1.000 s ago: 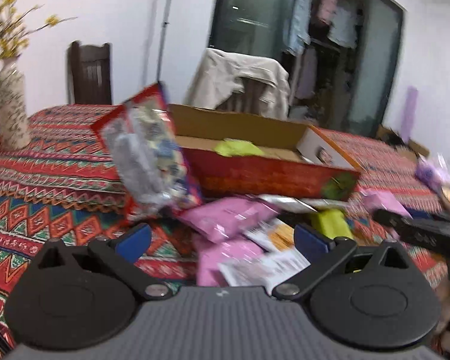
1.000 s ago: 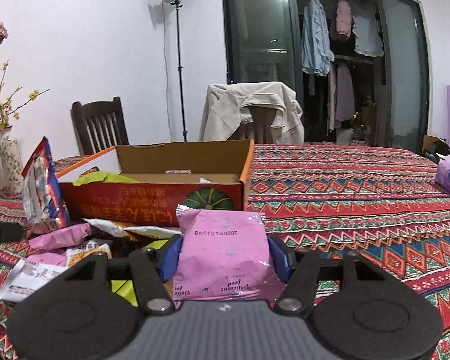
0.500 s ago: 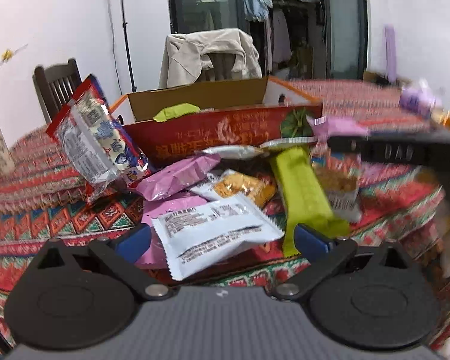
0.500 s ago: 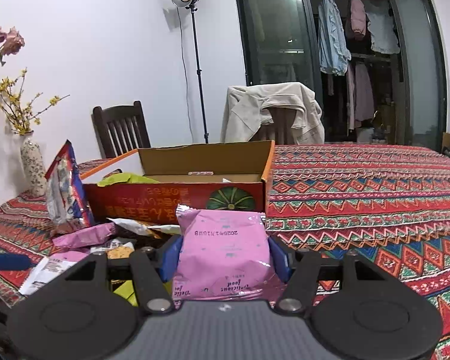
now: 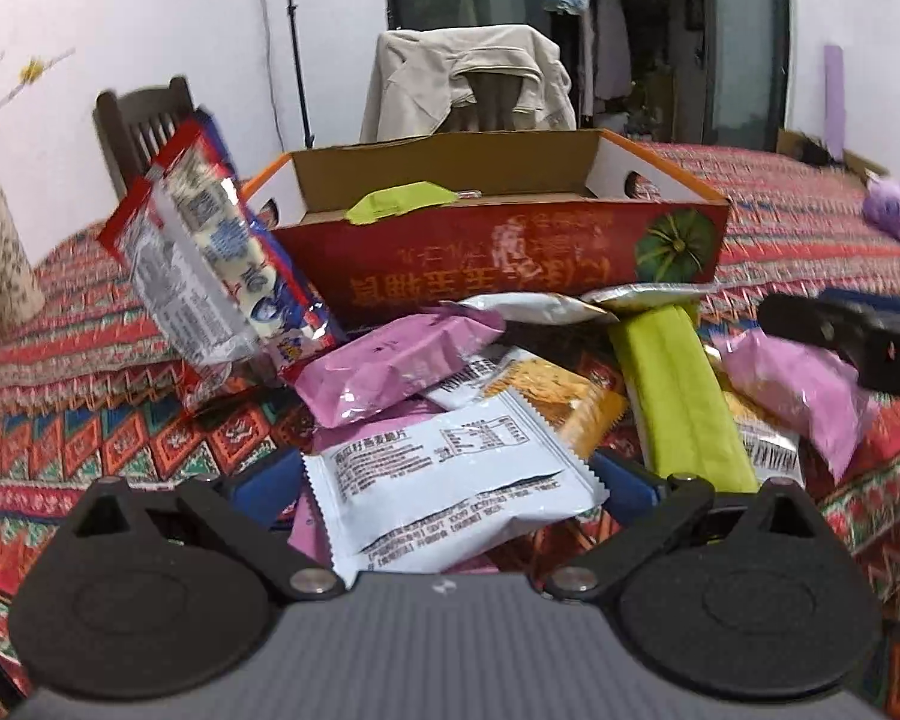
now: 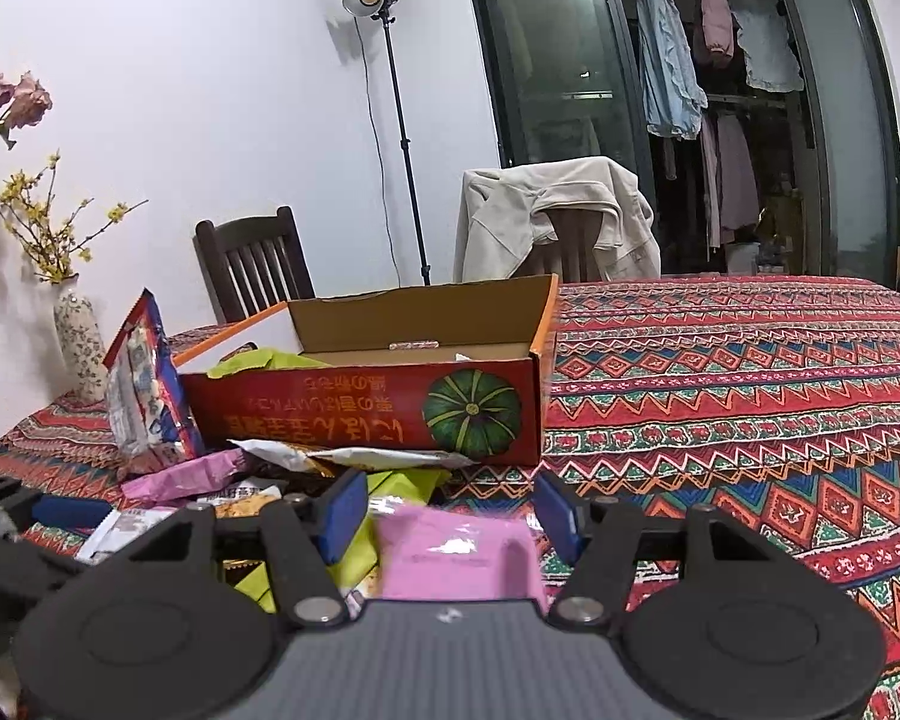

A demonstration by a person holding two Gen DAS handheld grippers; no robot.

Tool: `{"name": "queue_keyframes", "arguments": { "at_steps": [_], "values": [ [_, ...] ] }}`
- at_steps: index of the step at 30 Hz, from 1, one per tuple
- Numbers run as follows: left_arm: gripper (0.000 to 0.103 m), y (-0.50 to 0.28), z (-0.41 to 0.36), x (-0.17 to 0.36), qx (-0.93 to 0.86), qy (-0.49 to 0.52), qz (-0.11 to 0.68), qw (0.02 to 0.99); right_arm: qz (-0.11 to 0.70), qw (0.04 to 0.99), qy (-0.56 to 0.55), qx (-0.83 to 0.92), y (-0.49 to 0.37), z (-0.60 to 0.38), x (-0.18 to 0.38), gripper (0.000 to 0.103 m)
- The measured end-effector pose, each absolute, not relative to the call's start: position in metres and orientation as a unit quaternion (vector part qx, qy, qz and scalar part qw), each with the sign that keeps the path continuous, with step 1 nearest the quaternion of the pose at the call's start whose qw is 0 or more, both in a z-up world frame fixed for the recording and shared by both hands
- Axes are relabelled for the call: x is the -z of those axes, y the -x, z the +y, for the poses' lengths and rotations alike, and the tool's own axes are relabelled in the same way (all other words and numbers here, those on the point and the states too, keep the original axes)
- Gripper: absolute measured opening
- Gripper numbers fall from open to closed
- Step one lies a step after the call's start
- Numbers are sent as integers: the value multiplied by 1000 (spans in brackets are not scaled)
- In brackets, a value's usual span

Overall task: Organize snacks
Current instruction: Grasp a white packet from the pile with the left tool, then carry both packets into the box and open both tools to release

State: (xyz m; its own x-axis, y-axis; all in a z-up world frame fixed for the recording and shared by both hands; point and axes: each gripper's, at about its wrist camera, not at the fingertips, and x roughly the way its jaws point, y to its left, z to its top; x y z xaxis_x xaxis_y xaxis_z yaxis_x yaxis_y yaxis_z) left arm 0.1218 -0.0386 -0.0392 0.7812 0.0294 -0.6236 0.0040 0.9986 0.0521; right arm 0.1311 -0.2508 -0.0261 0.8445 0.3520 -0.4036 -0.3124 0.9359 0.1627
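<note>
A pile of snack packets [image 5: 486, 384] lies on the near part of a table, just in front of a red cardboard box [image 5: 510, 252] printed with a green pumpkin; one yellow-green packet [image 5: 402, 201] already rests inside the box. The left gripper [image 5: 447, 483] hangs low over the heap, its jaws spread wide on either side of a white packet [image 5: 450, 480] with printed text; whether the blue pads touch it cannot be told. The right gripper [image 6: 450, 516] has its jaws about half open around a pink packet [image 6: 456, 558], which looks blurred and sits lower between the pads, so a firm hold cannot be told. A tall red-and-blue bag [image 5: 210, 276] leans at the box's left end. The table wears a red patterned cloth [image 6: 750, 396]. At far left a flowered vase [image 6: 78, 348] holds yellow sprigs. Behind stand two wooden chairs, one draped with a beige jacket [image 6: 558, 216], a light stand [image 6: 384, 90] against the white wall, and clothes hanging behind glass doors [image 6: 690, 90].
</note>
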Motion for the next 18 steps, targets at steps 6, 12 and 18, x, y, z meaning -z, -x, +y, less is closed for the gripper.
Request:
{"name": "queue_keyframes", "arguments": {
  "at_steps": [6, 12, 18],
  "values": [
    [93, -116, -28, 37, 4, 7, 330, 944, 225, 958, -38, -171, -133, -248, 27, 61],
    [79, -108, -15, 35, 7, 26, 327, 944, 272, 953, -23, -133, -146, -246, 36, 72],
    [76, -104, -8, 33, 15, 37, 323, 945, 314, 940, -23, -132, -156, -247, 44, 71]
  ]
}}
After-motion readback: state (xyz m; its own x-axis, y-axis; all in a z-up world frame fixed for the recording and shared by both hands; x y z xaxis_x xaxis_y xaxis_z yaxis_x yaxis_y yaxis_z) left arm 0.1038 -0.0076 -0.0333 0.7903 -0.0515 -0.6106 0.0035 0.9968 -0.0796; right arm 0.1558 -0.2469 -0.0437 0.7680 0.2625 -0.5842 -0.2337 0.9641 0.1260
